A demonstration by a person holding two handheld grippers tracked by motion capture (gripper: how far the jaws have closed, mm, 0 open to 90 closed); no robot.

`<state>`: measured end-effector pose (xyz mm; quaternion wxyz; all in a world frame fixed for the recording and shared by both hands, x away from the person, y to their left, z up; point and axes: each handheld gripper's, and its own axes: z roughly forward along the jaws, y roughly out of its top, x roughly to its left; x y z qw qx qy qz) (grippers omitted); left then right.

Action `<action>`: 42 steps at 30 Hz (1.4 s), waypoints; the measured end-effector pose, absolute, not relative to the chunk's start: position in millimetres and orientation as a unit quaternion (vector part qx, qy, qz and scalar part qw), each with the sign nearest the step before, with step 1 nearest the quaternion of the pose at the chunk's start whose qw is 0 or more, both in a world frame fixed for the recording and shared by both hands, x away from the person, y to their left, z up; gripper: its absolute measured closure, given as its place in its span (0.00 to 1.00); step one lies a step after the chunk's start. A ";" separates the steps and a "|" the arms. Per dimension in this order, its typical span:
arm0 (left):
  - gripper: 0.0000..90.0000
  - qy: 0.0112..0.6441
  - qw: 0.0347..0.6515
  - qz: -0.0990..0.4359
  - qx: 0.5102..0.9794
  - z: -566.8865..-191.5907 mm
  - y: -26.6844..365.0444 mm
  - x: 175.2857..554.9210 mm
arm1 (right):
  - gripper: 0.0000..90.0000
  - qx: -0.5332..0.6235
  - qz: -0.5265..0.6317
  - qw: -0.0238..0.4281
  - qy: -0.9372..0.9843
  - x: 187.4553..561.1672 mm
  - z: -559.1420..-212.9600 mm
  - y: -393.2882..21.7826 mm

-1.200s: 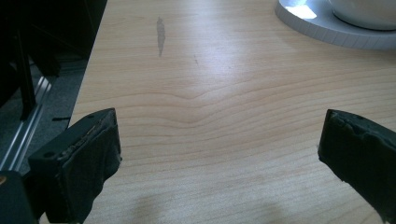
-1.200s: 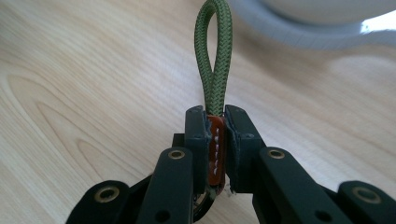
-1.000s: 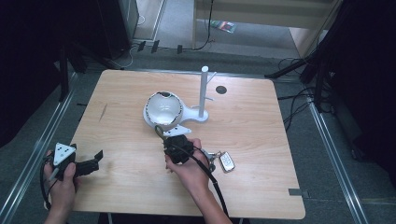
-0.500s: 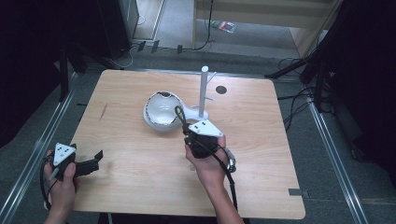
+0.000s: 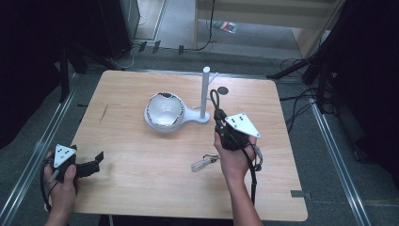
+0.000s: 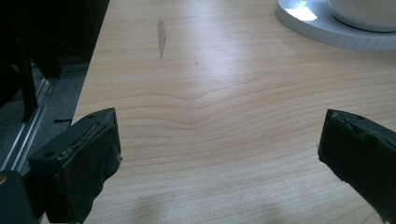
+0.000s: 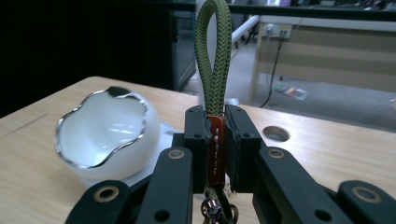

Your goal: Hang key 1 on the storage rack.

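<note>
Key strap (image 7: 214,56) stands upright in your right gripper (image 5: 219,114), its jaws pinched on the orange tab just below the green loop, raised beside the white post (image 5: 205,92) of the stand. The white bowl (image 5: 164,110) sits on the stand's base. Your left gripper (image 5: 96,159) rests spread wide at the table's (image 5: 141,188) near-left corner, nothing between its jaws.

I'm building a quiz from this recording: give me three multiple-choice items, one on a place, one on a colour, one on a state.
1. Where is the white bowl? A on its white stand base B on the floor C in a hand
2. What colour is the braided cord loop? A red B olive green C blue
3. How are the left gripper jaws? A shut on the loop B shut on nothing C open

Answers: 1 A, it sits on the base by the white post. 2 B, green in the right gripper. 3 C, bare wooden table shows between them.
</note>
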<state>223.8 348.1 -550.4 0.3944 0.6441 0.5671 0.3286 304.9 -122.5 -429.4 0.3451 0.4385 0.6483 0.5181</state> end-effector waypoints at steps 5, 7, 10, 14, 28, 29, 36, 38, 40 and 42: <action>0.00 0.569 0.395 0.328 0.643 -550.5 348.4 223.9 | 0.90 0.444 0.520 0.361 0.634 310.8 -427.5 -133.4; 0.00 0.569 0.395 0.328 0.643 -550.5 348.5 223.8 | 0.90 0.444 0.519 0.373 0.628 315.0 -427.4 -138.4; 0.00 0.568 0.394 0.328 0.644 -550.4 348.7 223.7 | 0.90 0.443 0.520 0.389 0.618 322.2 -427.7 -144.2; 0.00 0.568 0.395 0.327 0.643 -550.5 348.9 223.7 | 0.90 0.444 0.518 0.402 0.610 336.9 -426.1 -150.4; 0.00 0.568 0.397 0.327 0.642 -550.6 349.1 223.8 | 0.90 0.419 0.472 0.447 0.634 382.8 -431.5 -138.5; 0.00 0.568 0.397 0.327 0.642 -550.6 349.1 223.8 | 0.90 0.419 0.472 0.444 0.636 384.8 -432.0 -136.5; 0.00 0.569 0.398 0.327 0.642 -550.6 349.1 223.7 | 0.90 0.414 0.466 0.436 0.649 396.8 -435.2 -125.3; 0.00 0.569 0.398 0.327 0.642 -550.6 349.1 223.8 | 0.90 0.414 0.464 0.433 0.652 398.7 -436.2 -122.9; 0.00 0.569 0.398 0.327 0.642 -550.6 349.1 223.8 | 0.90 0.411 0.463 0.430 0.657 399.1 -437.0 -120.5; 0.00 0.569 0.397 0.326 0.642 -550.6 349.1 223.8 | 0.90 0.401 0.464 0.430 0.663 398.8 -437.9 -118.8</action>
